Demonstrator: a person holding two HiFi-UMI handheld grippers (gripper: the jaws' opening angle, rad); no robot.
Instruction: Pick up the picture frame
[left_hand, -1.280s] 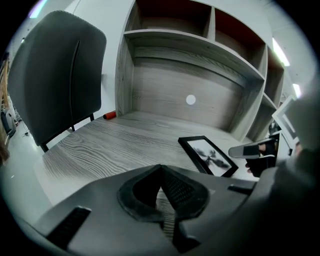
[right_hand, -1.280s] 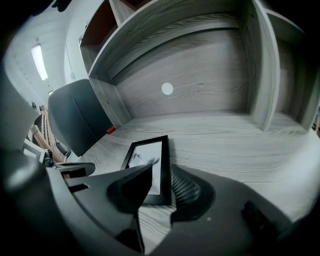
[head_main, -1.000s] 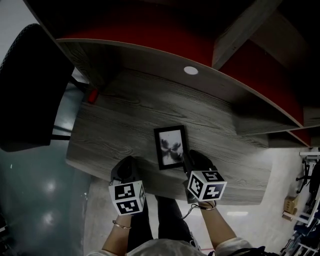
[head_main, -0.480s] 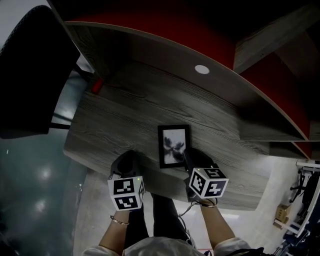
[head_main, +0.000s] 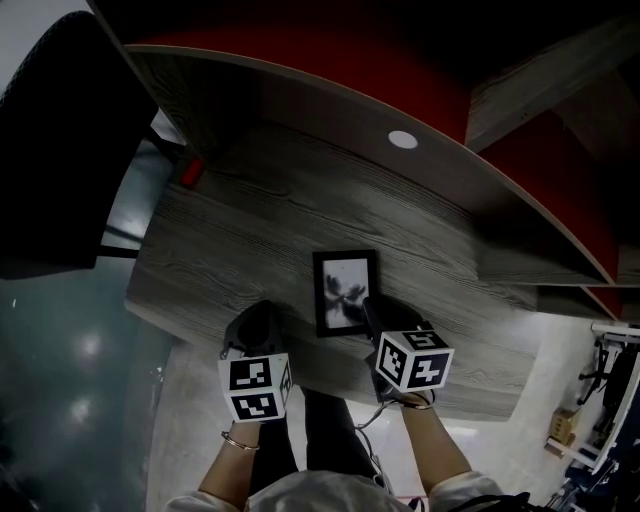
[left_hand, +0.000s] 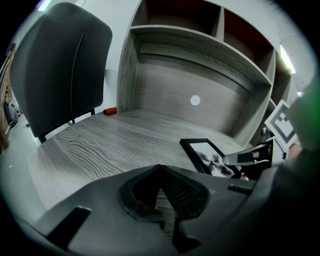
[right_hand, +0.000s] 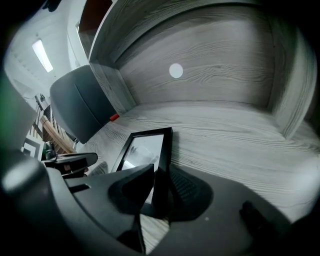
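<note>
**Right claw closes on the frame's edge**

The grey wood-grain desk (head_main: 250, 230) spreads ahead of both claws, with its shelf unit (head_main: 300, 95) rising beyond them. A dark chair (head_main: 55, 150) stands well off to the left of the left claw (left_hand: 160, 186).

The picture frame (head_main: 345, 290) lies on the desk between the two claws, near the front edge. Its black right rail runs straight in between the jaws of the right claw (head_main: 372, 308). The jaws are drawn in against that rail on both sides, so the claw has hold of the frame by its edge. Half a second ago this claw sat just right of the frame. It has since slid forward and left onto the rail, and the frame has turned slightly.

The left claw hovers just left of the frame, apart from it and about where it was. Its jaw tips are drawn together with nothing between them.

A small red object (head_main: 190, 172) lies far ahead of the left claw at the desk's back-left corner. A white round disc (head_main: 402, 139) sits on the back panel ahead of the right claw.
</note>
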